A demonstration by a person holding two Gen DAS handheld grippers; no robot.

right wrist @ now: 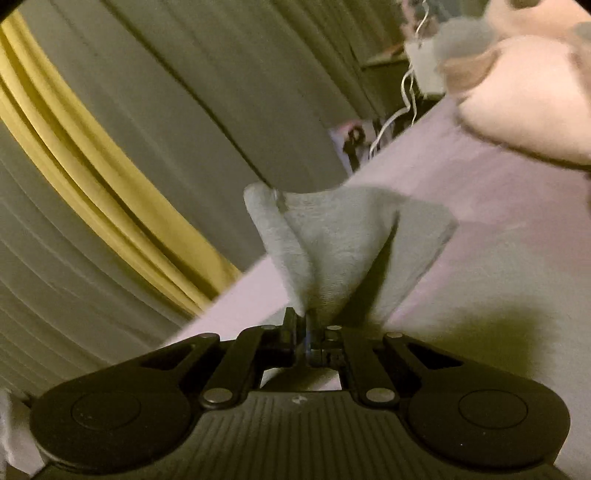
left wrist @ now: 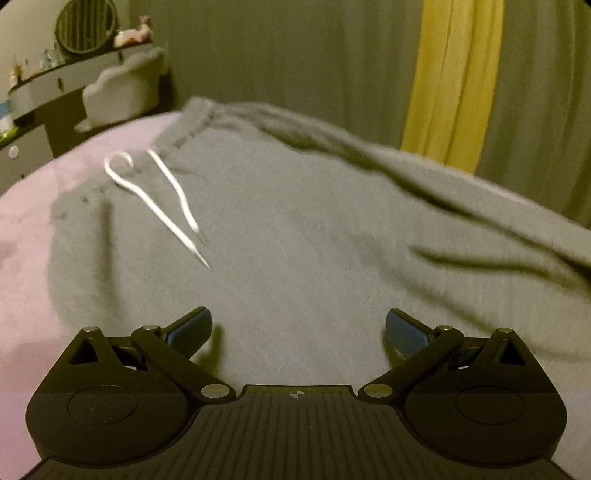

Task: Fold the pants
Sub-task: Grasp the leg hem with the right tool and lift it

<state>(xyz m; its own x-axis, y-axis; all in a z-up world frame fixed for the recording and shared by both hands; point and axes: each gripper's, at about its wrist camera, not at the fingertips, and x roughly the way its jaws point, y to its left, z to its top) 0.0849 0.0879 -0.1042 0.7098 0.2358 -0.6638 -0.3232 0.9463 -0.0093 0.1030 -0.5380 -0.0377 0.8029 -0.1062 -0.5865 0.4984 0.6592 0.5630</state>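
Note:
Grey sweatpants (left wrist: 295,229) lie spread on a pink bed sheet (left wrist: 33,236), waistband at the far left with white drawstrings (left wrist: 173,206) trailing over the cloth. A raised fold runs along the far right side. My left gripper (left wrist: 298,326) is open and empty, hovering just above the grey cloth with its blue pads (left wrist: 192,326) wide apart. In the right wrist view, my right gripper (right wrist: 304,317) is shut on a bunched edge of the pants (right wrist: 332,243), lifted above the pink sheet (right wrist: 498,266).
Grey and yellow curtains (left wrist: 450,81) hang behind the bed. A dressing table with a round mirror (left wrist: 86,26) and a white chair (left wrist: 122,92) stand at the far left. A pale plush toy (right wrist: 524,99) lies on the bed, with white cables (right wrist: 399,114) beyond the edge.

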